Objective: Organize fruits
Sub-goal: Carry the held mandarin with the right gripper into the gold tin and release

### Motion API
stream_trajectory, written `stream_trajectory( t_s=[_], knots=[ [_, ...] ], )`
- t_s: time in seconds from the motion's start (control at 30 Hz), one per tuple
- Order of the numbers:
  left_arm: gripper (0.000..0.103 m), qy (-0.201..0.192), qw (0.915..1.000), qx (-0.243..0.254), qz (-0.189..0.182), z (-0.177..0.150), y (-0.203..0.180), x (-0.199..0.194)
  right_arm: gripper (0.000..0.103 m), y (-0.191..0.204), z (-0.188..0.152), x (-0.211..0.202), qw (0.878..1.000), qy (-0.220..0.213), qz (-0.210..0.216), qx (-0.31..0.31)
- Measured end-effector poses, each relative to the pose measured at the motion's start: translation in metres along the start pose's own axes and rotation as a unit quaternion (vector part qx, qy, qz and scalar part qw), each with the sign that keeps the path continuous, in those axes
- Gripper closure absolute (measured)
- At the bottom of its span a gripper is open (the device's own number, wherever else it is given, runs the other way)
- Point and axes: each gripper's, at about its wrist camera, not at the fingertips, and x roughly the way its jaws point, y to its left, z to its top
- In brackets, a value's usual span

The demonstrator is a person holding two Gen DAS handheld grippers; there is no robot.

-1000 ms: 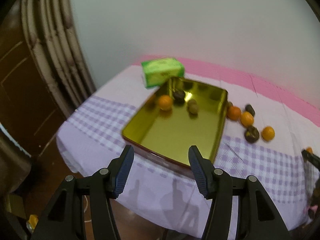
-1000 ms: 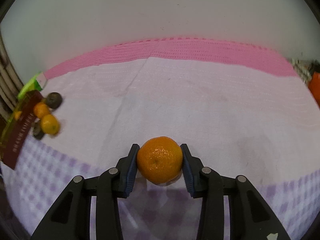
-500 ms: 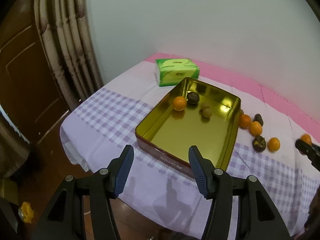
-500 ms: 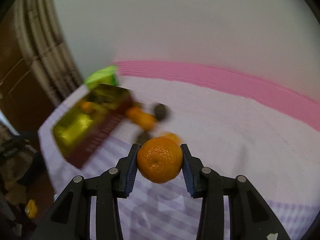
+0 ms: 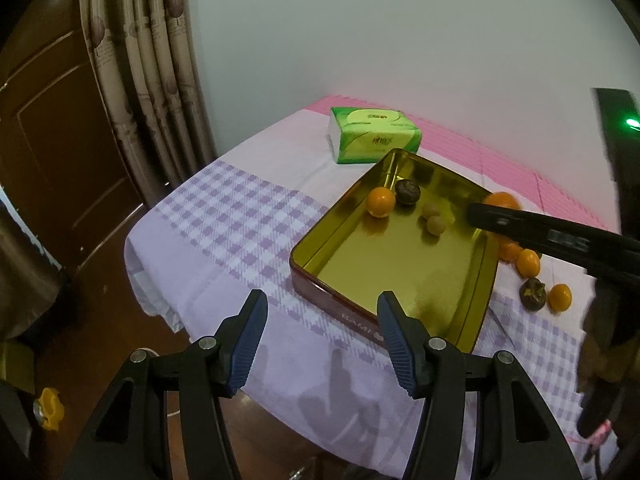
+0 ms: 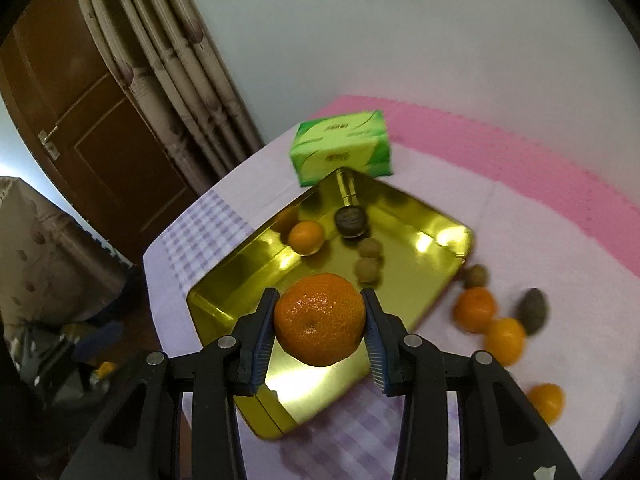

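Orange mandarin (image 6: 319, 325), clamped in the right gripper (image 6: 319, 330), hangs over the gold tin (image 6: 404, 280); next, lower and release it among the fruit, left gripper (image 5: 319, 336) empty, agape.

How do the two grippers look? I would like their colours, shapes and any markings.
Both look the same. The left gripper and the right gripper each have a black plastic frame with triangular cut-outs and round silver pivot screws. Each finger ends in a blue ribbed pad. In the left wrist view, the right gripper's black side shows small pale lettering, too blurred to read. No cables are visible.
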Motion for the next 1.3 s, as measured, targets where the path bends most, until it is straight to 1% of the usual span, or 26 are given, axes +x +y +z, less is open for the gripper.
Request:
stream_trajectory(
  t_s=[0.1,0.27,0.43,0.5,0.6,0.87,1.3],
  knots=[
    [0.045,0.006,1.0000,-0.004,-0.002,0.000,0.002,0.003,0.065,0.001,0.004,0.021,1.000,0.021,-0.003,0.004],
    [0.045,0.025,0.9996,-0.011,-0.005,0.000,0.005,0.012,0.065,-0.002,0.011,0.040,0.999,0.042,-0.011,0.010],
    [0.044,0.036,0.9992,-0.015,-0.006,0.000,0.008,0.017,0.065,-0.004,0.021,0.061,0.998,0.059,-0.024,0.009],
    [0.044,0.041,0.9990,-0.017,-0.006,0.000,0.008,0.020,0.065,-0.004,0.024,0.066,0.998,0.064,-0.024,0.009],
    [0.042,0.045,0.9988,-0.019,-0.004,-0.001,0.009,0.022,0.065,-0.001,0.026,0.072,0.997,0.070,-0.036,0.001],
    [0.041,0.052,0.9983,-0.027,-0.005,-0.001,0.013,0.025,0.065,-0.004,0.026,0.078,0.997,0.074,-0.037,0.008],
    [0.040,0.053,0.9983,-0.023,-0.005,-0.001,0.012,0.026,0.064,-0.005,0.028,0.085,0.997,0.074,-0.034,0.014]
  ],
)
